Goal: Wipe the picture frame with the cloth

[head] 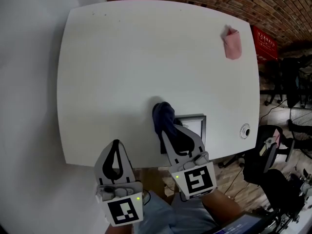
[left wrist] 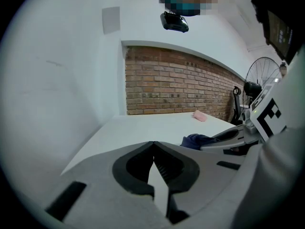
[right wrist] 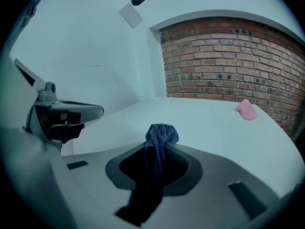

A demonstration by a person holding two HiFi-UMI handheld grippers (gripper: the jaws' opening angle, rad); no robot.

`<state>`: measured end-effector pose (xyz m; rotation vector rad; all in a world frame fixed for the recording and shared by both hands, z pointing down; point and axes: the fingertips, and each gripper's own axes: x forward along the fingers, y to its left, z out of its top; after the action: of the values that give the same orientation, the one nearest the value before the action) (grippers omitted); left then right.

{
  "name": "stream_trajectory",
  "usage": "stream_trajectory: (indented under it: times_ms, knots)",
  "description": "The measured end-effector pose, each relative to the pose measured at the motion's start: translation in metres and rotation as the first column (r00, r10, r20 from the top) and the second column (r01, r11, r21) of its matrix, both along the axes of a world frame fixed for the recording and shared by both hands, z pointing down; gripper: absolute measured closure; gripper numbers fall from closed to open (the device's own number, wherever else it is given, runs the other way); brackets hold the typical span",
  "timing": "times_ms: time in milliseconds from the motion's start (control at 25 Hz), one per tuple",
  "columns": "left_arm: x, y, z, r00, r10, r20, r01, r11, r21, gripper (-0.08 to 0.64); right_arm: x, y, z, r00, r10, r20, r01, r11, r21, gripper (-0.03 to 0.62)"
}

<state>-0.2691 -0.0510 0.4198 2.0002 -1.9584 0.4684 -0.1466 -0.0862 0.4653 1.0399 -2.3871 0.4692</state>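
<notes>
Picture frame [head: 195, 126] lies flat on the bench [head: 122, 57], just right of the right gripper's [head: 164, 130] fingers. These are clamped on the dark blue cloth [head: 163, 115], whose bunched end pokes past the tips, at the frame's left edge. Left gripper [head: 116, 143] hangs beside it, fingers together, empty. Wiping looks barely started - next the cloth needs pressing down and sweeping across the glass.

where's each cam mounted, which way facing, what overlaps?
Head view: on the person's head, steeply down at white table; left gripper and right gripper show.
Left gripper view: on that gripper, along its shut, empty jaws toward brick wall; right gripper at right.
Right gripper view: on that gripper, along jaws shut on dark cloth; left gripper at left.
Shared: pink cloth, in all three.
</notes>
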Motion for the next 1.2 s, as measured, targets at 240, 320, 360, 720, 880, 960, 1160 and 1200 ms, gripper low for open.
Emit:
stream_trajectory:
  times_ms: [240, 320, 360, 720, 880, 960, 1160, 1200]
  knots:
    - [0.017, 0.003, 0.0, 1.0, 0.019, 0.008, -0.019, 1.0, -0.005, 0.552, 0.02, -0.003, 0.004, 0.999, 0.04, -0.015, -0.04, 0.999, -0.008, 0.517]
    - [0.022, 0.002, -0.003, 1.0, 0.028, 0.014, -0.028, 1.0, -0.002, 0.552, 0.026, -0.004, 0.004, 0.999, 0.051, -0.017, -0.051, 0.999, -0.011, 0.517]
    - [0.025, 0.001, -0.004, 0.999, 0.031, 0.016, -0.031, 1.0, -0.001, 0.552, 0.028, -0.005, 0.004, 0.998, 0.058, -0.016, -0.058, 0.998, -0.013, 0.517]
    - [0.046, 0.004, -0.006, 0.997, 0.067, 0.024, -0.067, 0.998, -0.001, 0.552, 0.051, -0.008, 0.009, 0.993, 0.119, -0.008, -0.119, 0.993, -0.01, 0.517]
    - [0.052, 0.002, -0.007, 0.996, 0.085, 0.027, -0.085, 0.996, -0.005, 0.552, 0.061, -0.009, 0.01, 0.99, 0.142, -0.01, -0.142, 0.99, -0.006, 0.517]
    - [0.055, 0.002, -0.007, 0.995, 0.094, 0.028, -0.094, 0.996, -0.003, 0.551, 0.066, -0.01, 0.011, 0.989, 0.15, -0.013, -0.15, 0.989, 0.002, 0.517]
    - [0.061, 0.003, -0.007, 0.994, 0.109, 0.03, -0.109, 0.994, -0.007, 0.552, 0.075, -0.01, 0.014, 0.985, 0.169, -0.019, -0.169, 0.986, 0.002, 0.517]
    - [0.062, 0.003, -0.007, 0.993, 0.113, 0.031, -0.113, 0.994, -0.006, 0.552, 0.077, -0.01, 0.014, 0.984, 0.175, -0.019, -0.175, 0.985, 0.001, 0.517]
